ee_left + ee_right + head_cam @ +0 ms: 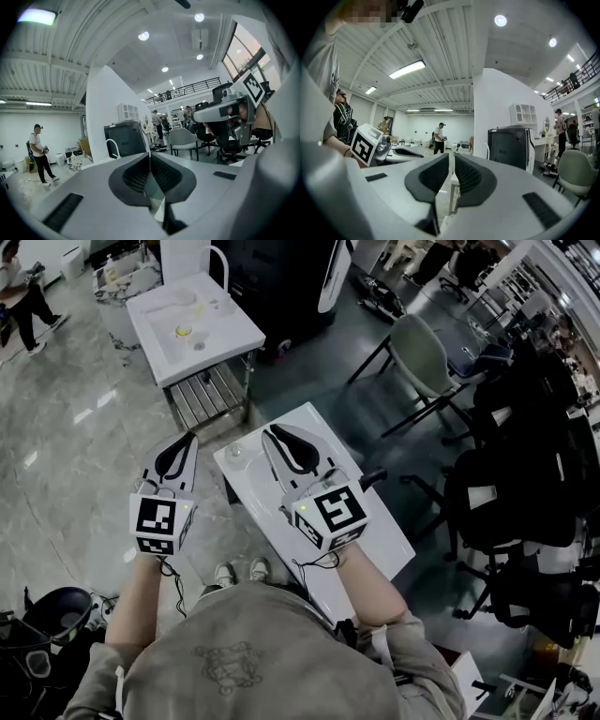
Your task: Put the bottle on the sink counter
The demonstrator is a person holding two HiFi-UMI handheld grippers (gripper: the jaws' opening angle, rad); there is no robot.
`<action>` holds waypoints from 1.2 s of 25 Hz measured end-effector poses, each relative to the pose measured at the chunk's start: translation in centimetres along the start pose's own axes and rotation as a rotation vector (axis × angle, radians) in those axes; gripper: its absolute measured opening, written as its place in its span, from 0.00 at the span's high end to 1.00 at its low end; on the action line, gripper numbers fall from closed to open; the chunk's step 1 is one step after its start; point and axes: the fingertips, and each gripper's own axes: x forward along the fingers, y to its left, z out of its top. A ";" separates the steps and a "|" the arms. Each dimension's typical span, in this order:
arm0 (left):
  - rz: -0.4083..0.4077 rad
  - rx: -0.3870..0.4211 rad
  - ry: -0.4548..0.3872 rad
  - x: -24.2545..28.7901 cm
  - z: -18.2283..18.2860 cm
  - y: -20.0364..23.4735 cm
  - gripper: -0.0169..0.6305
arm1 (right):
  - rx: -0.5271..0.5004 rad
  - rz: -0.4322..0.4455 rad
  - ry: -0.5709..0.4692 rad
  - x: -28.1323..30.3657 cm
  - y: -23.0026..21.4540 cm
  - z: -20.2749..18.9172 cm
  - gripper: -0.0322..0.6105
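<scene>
Both grippers are held up over the near sink (pixel 380 535), pointed away from the body. The left gripper (pixel 188 440) is pressed fully together with nothing in it. The right gripper (pixel 270 431) is all but pressed together, with a thin slit left between the pads, and nothing is pinched there either. No bottle is carried, and none can be made out with certainty. A small yellowish thing (pixel 183 331) is seen in the basin of the far sink (pixel 239 334), and it may be the bottle (it is too small to be told for sure).

The task is judged not yet begun, and several things could go wrong from here. If the yellowish thing is reached for with the jaws as they stand, it would be knocked over or pushed along the basin rather than taken, so the jaws must be spread first. If it is a smooth, round bottle, it could be squeezed out of the pads by a pinch placed off its middle. The rack (pixel 211 395) under the far sink could be struck by a gripper carried low. The wrong thing could also be picked up, since the bottle is not surely known.
</scene>
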 end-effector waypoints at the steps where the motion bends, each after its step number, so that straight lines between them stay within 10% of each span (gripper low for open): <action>1: 0.014 0.010 -0.008 -0.5 0.8 0.3 0.93 | -0.012 -0.007 -0.013 -0.6 0.1 0.7 0.87; 14: 0.028 0.063 -0.063 -5.2 4.1 -0.3 0.93 | 0.021 0.026 -0.113 -6.7 3.9 5.0 0.88; 30: -0.008 0.063 -0.011 -7.3 0.3 -2.0 0.93 | 0.023 -0.006 -0.042 -7.6 5.7 0.7 0.89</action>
